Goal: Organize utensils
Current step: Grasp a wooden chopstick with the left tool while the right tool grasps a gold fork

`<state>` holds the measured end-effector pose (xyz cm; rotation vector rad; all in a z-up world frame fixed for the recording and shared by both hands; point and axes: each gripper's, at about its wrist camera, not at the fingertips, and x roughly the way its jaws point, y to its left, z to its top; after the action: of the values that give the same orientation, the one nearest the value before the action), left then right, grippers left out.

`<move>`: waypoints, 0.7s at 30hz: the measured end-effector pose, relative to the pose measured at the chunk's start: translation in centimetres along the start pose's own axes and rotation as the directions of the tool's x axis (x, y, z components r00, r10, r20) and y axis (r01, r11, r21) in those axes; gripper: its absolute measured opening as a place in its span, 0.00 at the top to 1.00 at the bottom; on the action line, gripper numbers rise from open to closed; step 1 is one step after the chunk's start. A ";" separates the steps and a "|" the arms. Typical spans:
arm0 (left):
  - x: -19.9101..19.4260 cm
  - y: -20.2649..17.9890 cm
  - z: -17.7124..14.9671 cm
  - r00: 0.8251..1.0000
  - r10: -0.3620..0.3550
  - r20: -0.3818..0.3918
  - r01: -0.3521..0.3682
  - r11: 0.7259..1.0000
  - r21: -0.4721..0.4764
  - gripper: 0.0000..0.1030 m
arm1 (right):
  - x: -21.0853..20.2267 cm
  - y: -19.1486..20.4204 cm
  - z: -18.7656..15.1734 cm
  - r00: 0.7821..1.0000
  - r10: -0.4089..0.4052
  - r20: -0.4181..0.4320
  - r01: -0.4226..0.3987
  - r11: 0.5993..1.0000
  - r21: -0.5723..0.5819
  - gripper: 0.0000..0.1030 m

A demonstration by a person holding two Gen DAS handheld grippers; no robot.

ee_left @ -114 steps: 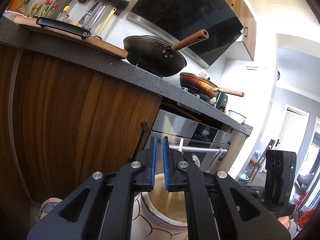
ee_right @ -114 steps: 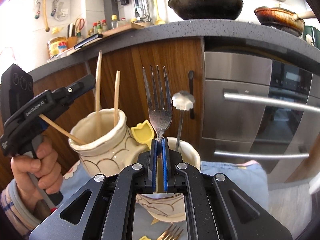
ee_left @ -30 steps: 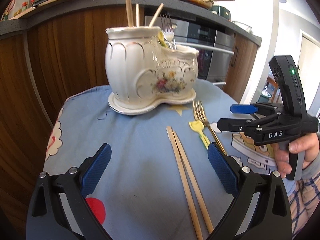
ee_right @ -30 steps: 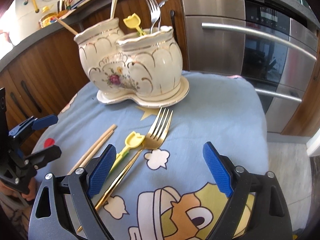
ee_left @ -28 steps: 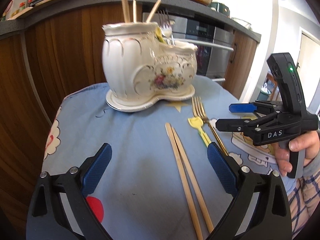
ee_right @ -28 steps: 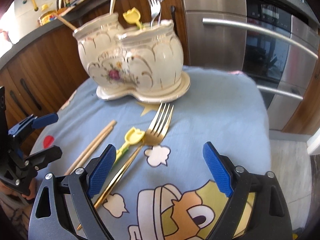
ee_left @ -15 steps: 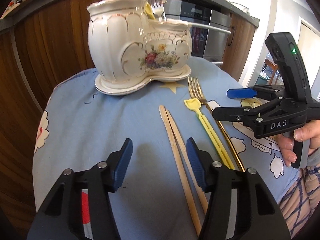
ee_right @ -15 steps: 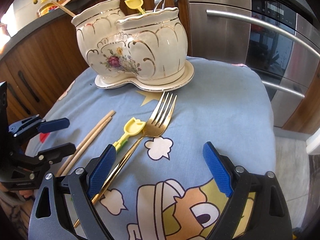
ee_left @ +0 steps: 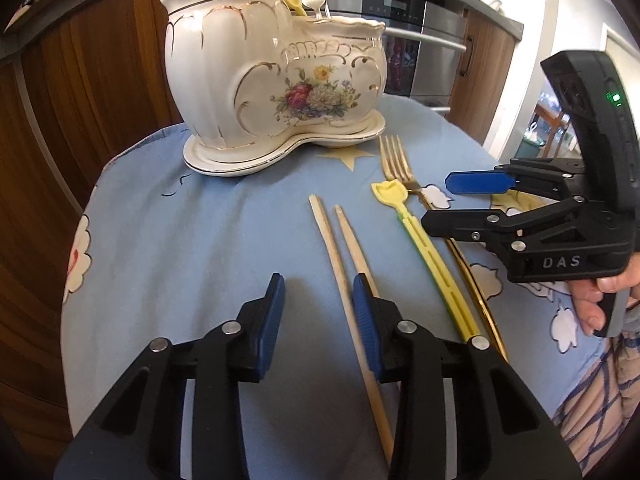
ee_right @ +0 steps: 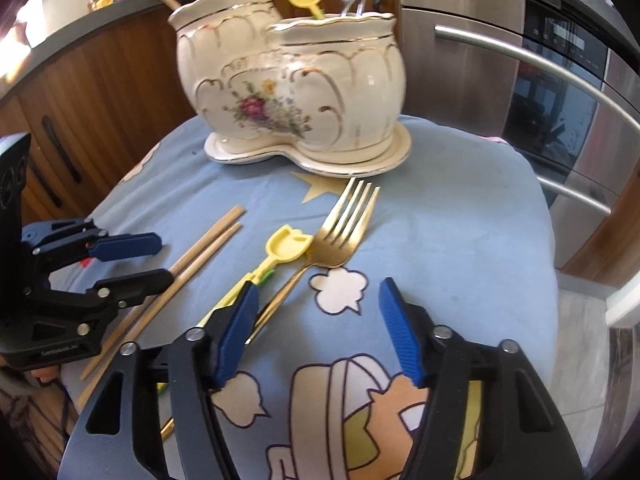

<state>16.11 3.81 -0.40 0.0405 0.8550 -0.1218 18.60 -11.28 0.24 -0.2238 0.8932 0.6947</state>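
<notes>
On the blue cartoon cloth (ee_left: 180, 240) lie two wooden chopsticks (ee_left: 340, 248) (ee_right: 208, 248), a yellow plastic utensil (ee_left: 390, 194) (ee_right: 286, 246) and a gold fork (ee_left: 394, 160) (ee_right: 344, 236). Behind them stands a white flowered twin-pot holder (ee_left: 276, 80) (ee_right: 296, 92) with chopsticks, forks and a yellow utensil in it. My left gripper (ee_left: 318, 292) (ee_right: 160, 260) hangs low over the chopsticks, its jaws closing; one stick runs between them beside the right pad, untouched. My right gripper (ee_right: 316, 300) (ee_left: 444, 204) is closing too, with the fork's handle between its jaws near the left pad.
Wooden cabinet doors (ee_left: 80, 100) rise behind the small round table, and a steel oven with bar handles (ee_right: 540, 60) stands at the right. A person's hand (ee_left: 596, 300) holds the right gripper's handle. The cloth drops off at the table's edges.
Both pairs of jaws have narrowed from wide open, the left more than the right. My left gripper sank toward the chopsticks. Earlier still, the right gripper held a silver fork over the holder.
</notes>
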 end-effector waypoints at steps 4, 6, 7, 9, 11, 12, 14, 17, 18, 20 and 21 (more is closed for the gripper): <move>0.2 0.0 0.3 1.000 0.013 -0.010 -0.013 1.000 0.001 0.70 | -0.1 0.8 -0.1 1.000 0.015 -0.002 -0.015 0.999 -0.034 0.54; 0.4 0.2 0.5 1.000 0.018 -0.015 -0.018 1.000 -0.007 0.75 | -0.1 1.0 -0.2 1.000 0.018 -0.004 -0.018 0.999 -0.050 0.59; 0.4 0.4 0.6 1.000 0.020 -0.018 -0.020 1.000 -0.007 0.78 | -0.1 1.1 -0.2 1.000 0.021 -0.006 -0.021 0.998 -0.055 0.60; 0.4 0.9 0.8 0.999 0.020 -0.025 -0.020 1.000 -0.018 0.82 | -0.2 1.0 -0.2 1.000 0.028 -0.009 -0.028 0.997 -0.066 0.64; 0.4 1.4 0.8 0.999 0.017 -0.028 -0.018 1.000 -0.026 0.84 | -0.4 1.0 -0.2 0.999 0.032 -0.014 -0.033 0.996 -0.087 0.68; 0.4 1.6 0.8 0.999 0.018 -0.030 -0.019 0.999 -0.027 0.85 | -0.4 0.9 -0.2 0.999 0.032 -0.016 -0.034 0.995 -0.097 0.71; 0.3 2.1 0.7 0.999 0.023 -0.034 -0.024 0.999 -0.030 0.85 | -0.6 0.6 -0.2 1.000 0.015 -0.021 -0.017 0.993 -0.117 0.73; 0.4 2.7 0.8 0.999 0.022 -0.042 -0.023 0.999 -0.038 0.85 | -1.0 0.0 -0.4 1.000 -0.011 -0.029 0.007 0.990 -0.142 0.79; 0.5 2.7 0.9 0.999 0.021 -0.047 -0.023 0.999 -0.035 0.85 | -1.0 -0.4 -0.4 0.999 -0.013 -0.032 0.008 0.990 -0.142 0.82; 0.6 2.9 1.0 0.998 0.019 -0.055 -0.020 0.999 -0.028 0.85 | -1.2 -1.1 -0.4 0.999 -0.017 -0.040 0.011 0.990 -0.143 0.84; 0.6 3.0 1.0 0.998 0.018 -0.060 -0.020 1.000 -0.023 0.85 | -1.2 -1.3 -0.4 0.999 -0.024 -0.041 0.017 0.989 -0.149 0.85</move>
<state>17.64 6.63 -0.22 0.0299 0.9151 -0.0930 18.67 -13.05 0.83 -0.3815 0.8793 0.7403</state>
